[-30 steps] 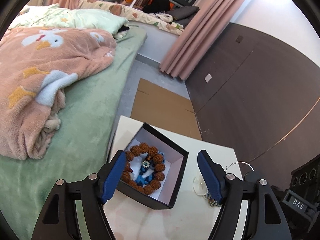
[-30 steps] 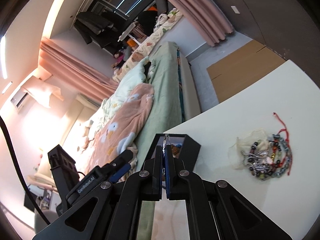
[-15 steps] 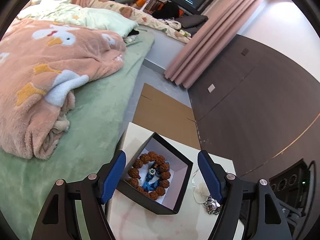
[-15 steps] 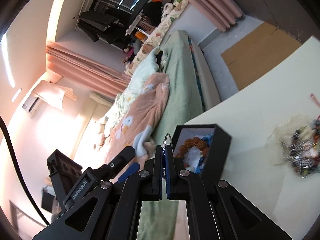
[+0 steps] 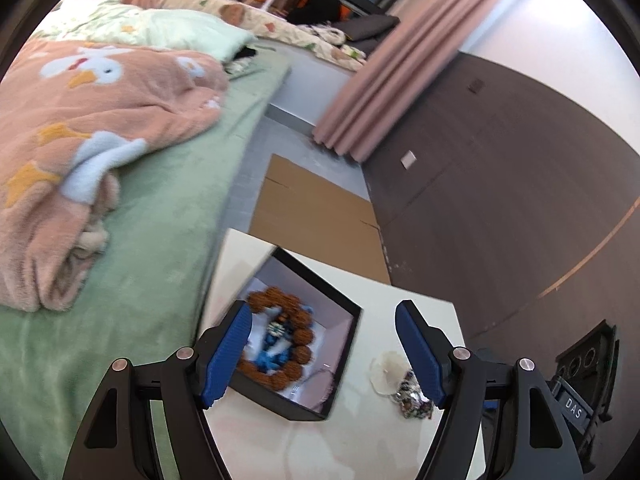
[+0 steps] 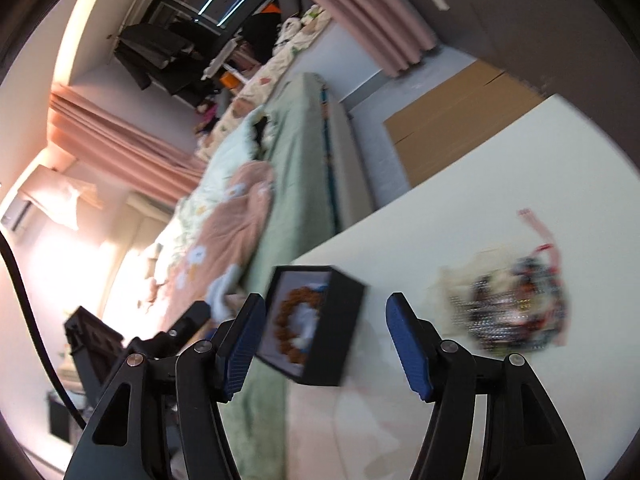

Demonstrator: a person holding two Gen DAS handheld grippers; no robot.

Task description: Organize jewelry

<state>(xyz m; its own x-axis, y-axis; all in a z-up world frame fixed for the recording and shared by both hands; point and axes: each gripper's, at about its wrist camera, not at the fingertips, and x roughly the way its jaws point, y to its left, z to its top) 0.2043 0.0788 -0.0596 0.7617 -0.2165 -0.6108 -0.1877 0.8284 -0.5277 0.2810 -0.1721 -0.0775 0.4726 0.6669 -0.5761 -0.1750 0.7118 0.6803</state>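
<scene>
1. Setting: white table [image 6: 500, 184] beside a green bed [image 5: 152, 208].
2. Black box [image 5: 340, 360] sits near the table's bed-side edge, opening upward, holding a brown bead bracelet [image 5: 296, 336].
3. Left gripper [image 5: 322, 354] and right gripper [image 6: 324, 344]: fingers spread, empty.
4. Step, judged: between placements. Next: fetch from the jewelry pile [image 6: 516, 312], lying well apart from the box.
5. Pile long axis: blurred, cannot tell.

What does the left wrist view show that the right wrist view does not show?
Only the left wrist view shows the dark wall panels and blue beads inside the brown bracelet. Only the right wrist view shows a red cord on the jewelry pile and an air conditioner. Both show the black box, the white table, the bed, the cardboard, and open grippers, left and right.
</scene>
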